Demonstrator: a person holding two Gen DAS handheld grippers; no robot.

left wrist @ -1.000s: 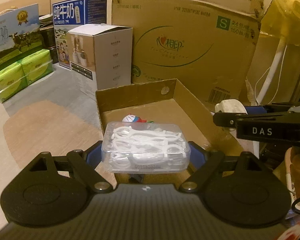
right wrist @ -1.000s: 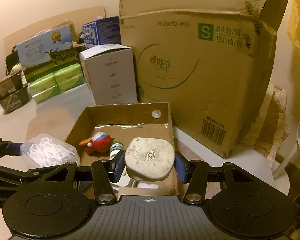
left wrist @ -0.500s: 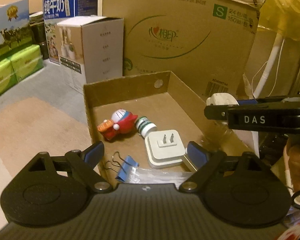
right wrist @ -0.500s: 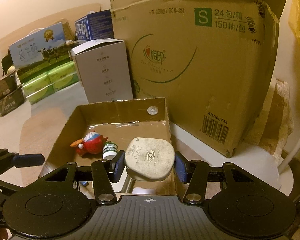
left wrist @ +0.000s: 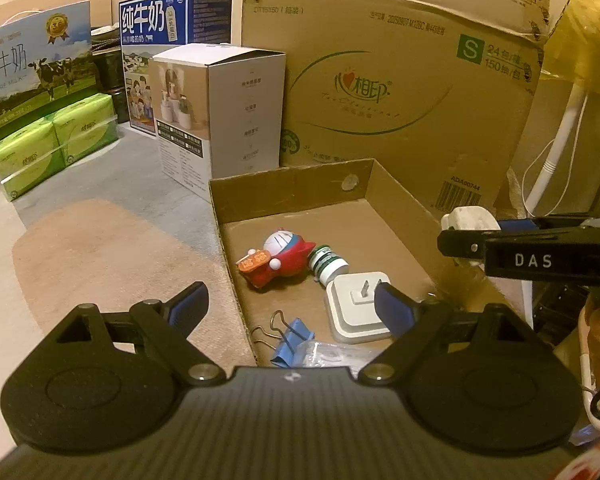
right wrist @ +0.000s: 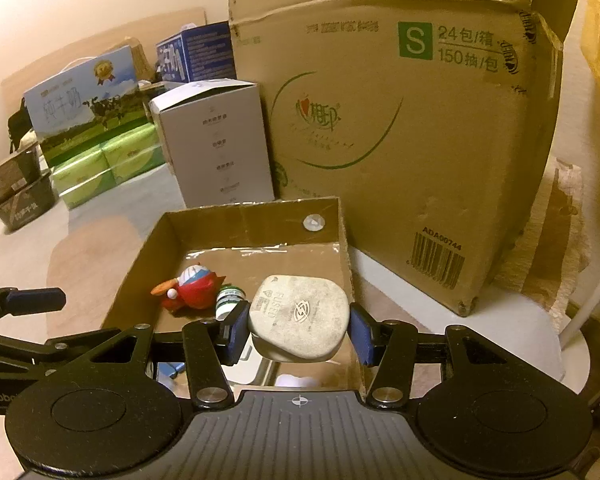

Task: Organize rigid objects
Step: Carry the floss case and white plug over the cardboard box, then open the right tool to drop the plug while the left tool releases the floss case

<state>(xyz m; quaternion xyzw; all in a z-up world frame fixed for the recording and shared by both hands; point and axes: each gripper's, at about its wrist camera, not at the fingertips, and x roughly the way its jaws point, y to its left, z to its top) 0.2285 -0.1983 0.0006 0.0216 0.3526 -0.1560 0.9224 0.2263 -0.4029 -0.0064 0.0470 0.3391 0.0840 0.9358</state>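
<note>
roughly, by size. big carton stands far, just behind the tray; white box far left of it, milk cases and green packs further left. all clear of the work, though the carton walls off the far side.

tray is a shallow open cardboard one, low walls, sitting on the table. inside: white adapter near right with prongs up, red toy mid left, small bottle touching the toy, blue clip near left, a clear plastic thing at the near edge, mostly hidden.

right gripper is clamped on the plug, pads on its two sides, held above the near right part of the tray. plug looks like hard moulded plastic, light to middling weight, rounded and smooth, so likely a bit slippery at the curved shoulders; the flat flanks where it is held now seem the best grip. not fragile, i judge.

left gripper hangs spread apart with nothing in it, over the tray's near left wall.

in the way: adapter and bottle sit under or near the plug's drop spot. free floor lies far right in the tray. the left gripper's finger is well to the left of the plug.
</note>
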